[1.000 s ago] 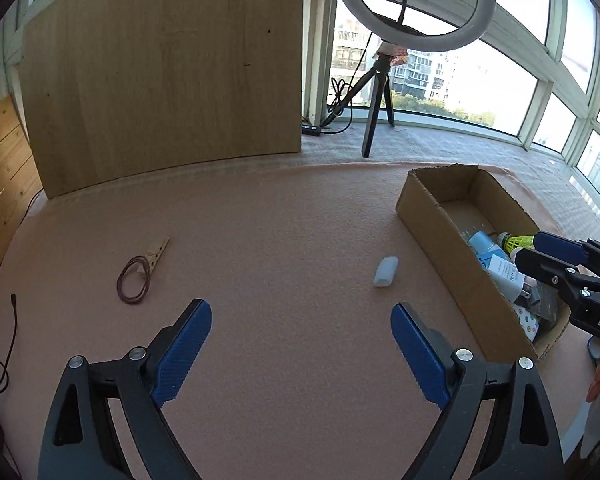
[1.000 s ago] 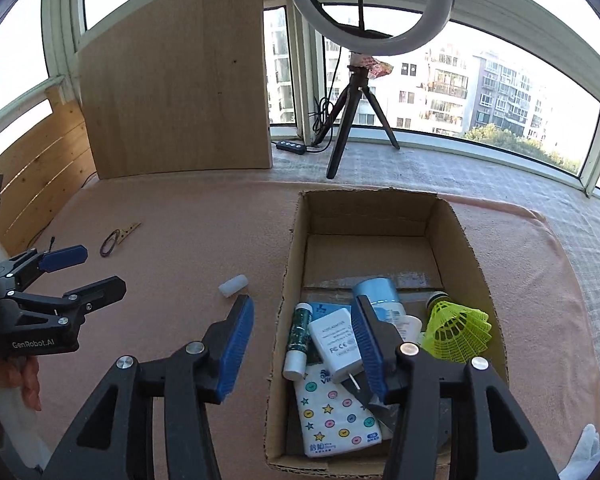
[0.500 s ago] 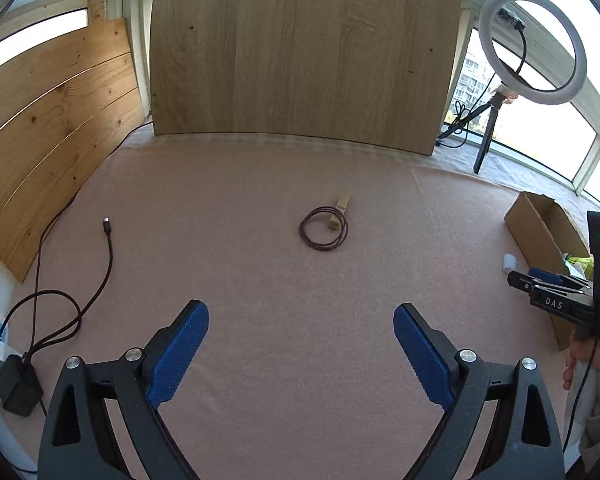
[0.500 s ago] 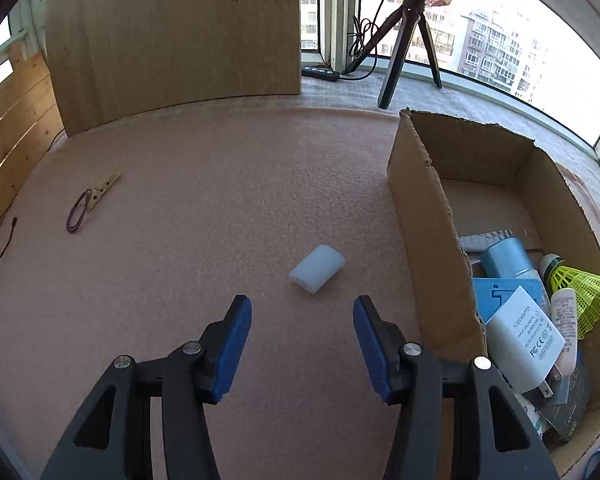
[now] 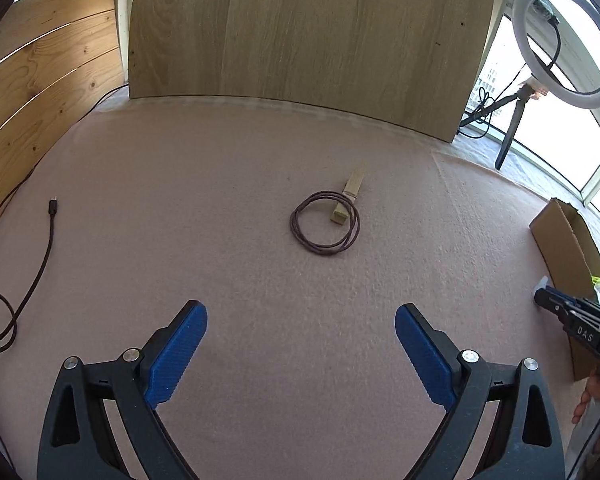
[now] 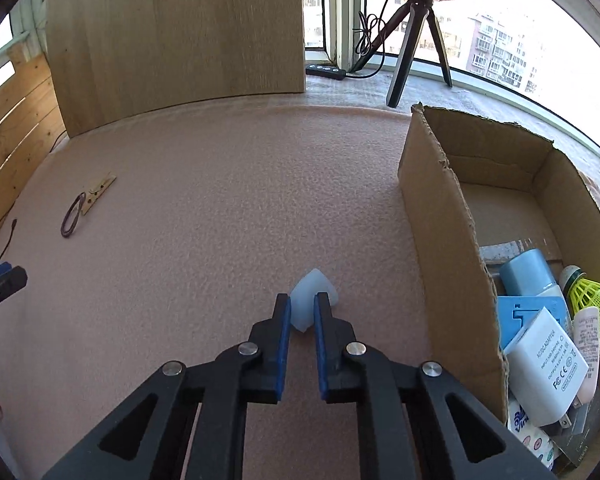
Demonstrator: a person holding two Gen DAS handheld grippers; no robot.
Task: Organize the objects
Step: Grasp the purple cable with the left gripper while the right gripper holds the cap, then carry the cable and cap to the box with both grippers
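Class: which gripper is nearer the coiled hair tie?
Left. The left gripper faces the hair tie across bare mat; the right gripper is farther, by the cardboard box.

The white charger [image 6: 548, 364] reads "FC CE"; the right gripper [image 5: 540, 300] body reads "DAS".

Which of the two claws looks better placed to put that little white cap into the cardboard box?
Right. The right gripper has just closed on the white cap, right beside the cardboard box. The left gripper is open, facing the cord loop.
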